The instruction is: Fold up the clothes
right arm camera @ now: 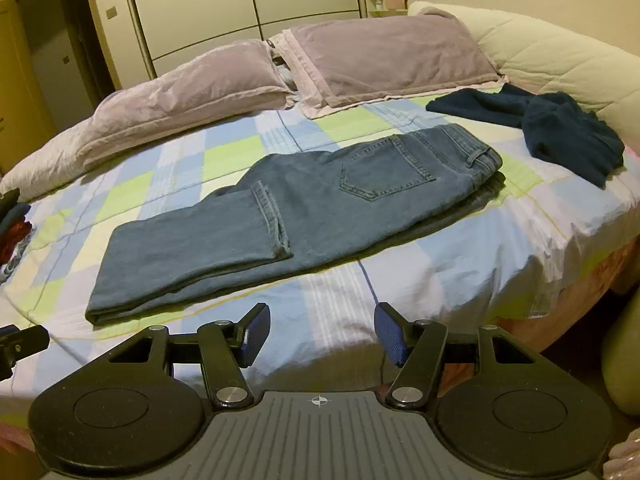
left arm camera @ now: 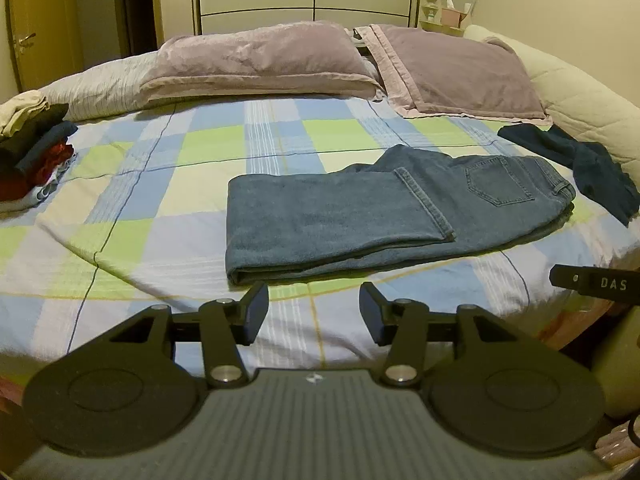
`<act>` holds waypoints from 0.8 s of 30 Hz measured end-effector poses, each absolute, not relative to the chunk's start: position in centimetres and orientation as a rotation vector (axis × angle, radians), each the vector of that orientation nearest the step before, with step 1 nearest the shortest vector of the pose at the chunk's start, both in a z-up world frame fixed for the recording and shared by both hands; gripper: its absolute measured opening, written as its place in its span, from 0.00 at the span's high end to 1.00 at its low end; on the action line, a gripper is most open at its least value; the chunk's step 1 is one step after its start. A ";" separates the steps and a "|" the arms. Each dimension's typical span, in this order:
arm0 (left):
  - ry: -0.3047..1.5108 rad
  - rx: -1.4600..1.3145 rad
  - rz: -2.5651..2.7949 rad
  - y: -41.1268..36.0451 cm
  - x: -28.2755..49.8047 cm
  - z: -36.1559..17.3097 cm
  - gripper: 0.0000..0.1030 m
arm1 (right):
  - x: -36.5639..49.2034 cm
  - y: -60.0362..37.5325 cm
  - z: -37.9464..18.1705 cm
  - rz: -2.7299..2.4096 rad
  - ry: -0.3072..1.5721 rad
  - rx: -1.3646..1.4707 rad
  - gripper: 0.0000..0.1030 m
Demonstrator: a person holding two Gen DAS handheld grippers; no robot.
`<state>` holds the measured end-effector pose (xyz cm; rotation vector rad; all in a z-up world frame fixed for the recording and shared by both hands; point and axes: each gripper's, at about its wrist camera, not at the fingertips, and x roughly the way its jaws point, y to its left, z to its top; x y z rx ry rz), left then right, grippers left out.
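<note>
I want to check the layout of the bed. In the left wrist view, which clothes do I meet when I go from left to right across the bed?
Stack of folded clothes at the left edge → folded jeans in the middle → dark blue garment, unfolded, at the right edge.

Both handheld tools look the same: a grey ribbed base plate, with a small crosshair mark at its front edge, sits between two round black discs. From each base, black linkage arms pinned with silver round-headed bolts run forward to two short fingers. The left gripper point(left arm camera: 314, 312) has dark navy pads. The right gripper point(right arm camera: 322, 334) carries brighter blue textured pads, and its black side bar bears white letters "DAS".
</note>
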<state>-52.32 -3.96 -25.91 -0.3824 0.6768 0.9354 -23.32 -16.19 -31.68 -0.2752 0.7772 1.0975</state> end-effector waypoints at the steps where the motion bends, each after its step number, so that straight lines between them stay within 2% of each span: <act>1: 0.679 -0.381 0.935 -4.0 -52.2 -25.9 0.55 | -23.2 -16.2 -31.7 1.096 0.779 -0.274 0.40; 24: 0.784 -0.444 0.900 -0.9 -49.4 -29.6 0.53 | -20.8 -13.4 -35.4 1.039 0.880 -0.328 0.40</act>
